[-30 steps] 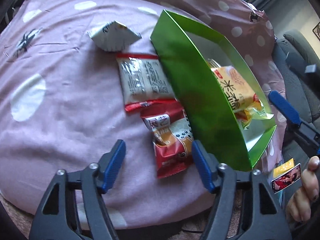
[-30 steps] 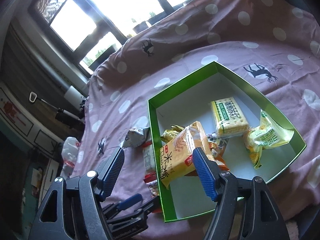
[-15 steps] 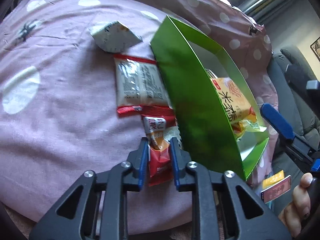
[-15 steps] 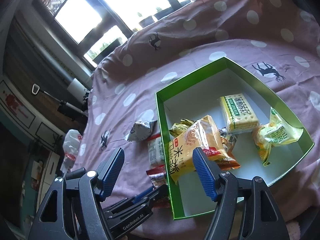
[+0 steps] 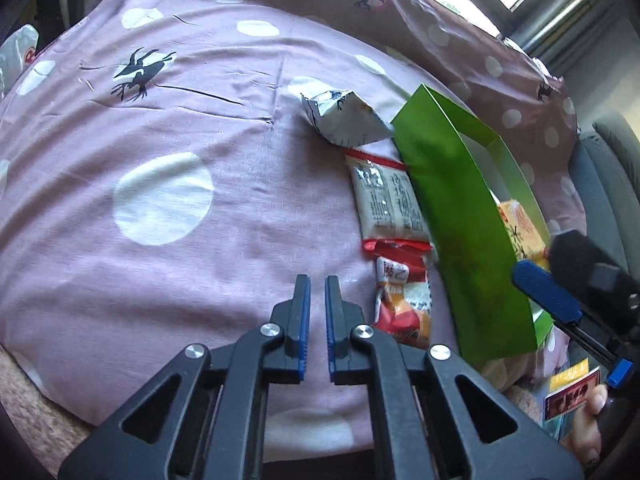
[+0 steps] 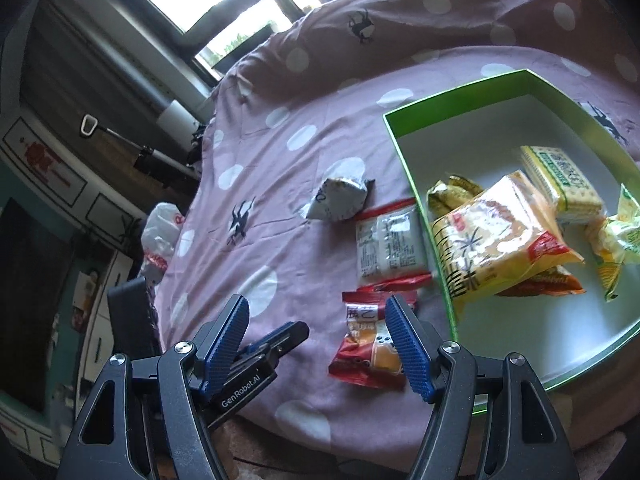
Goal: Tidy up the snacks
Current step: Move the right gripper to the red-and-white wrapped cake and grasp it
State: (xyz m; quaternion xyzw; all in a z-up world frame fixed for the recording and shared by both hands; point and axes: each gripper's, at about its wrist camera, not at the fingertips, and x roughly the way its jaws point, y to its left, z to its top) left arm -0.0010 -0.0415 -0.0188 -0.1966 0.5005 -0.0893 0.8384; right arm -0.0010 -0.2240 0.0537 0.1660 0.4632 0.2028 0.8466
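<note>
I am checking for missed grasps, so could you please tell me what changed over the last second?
The left gripper closed on the red packet but now stands shut and empty, left of it in its own view; the packet lies on the cloth. The right gripper, open throughout, swung from over the box toward the packet. The box and its contents stayed put.
</note>
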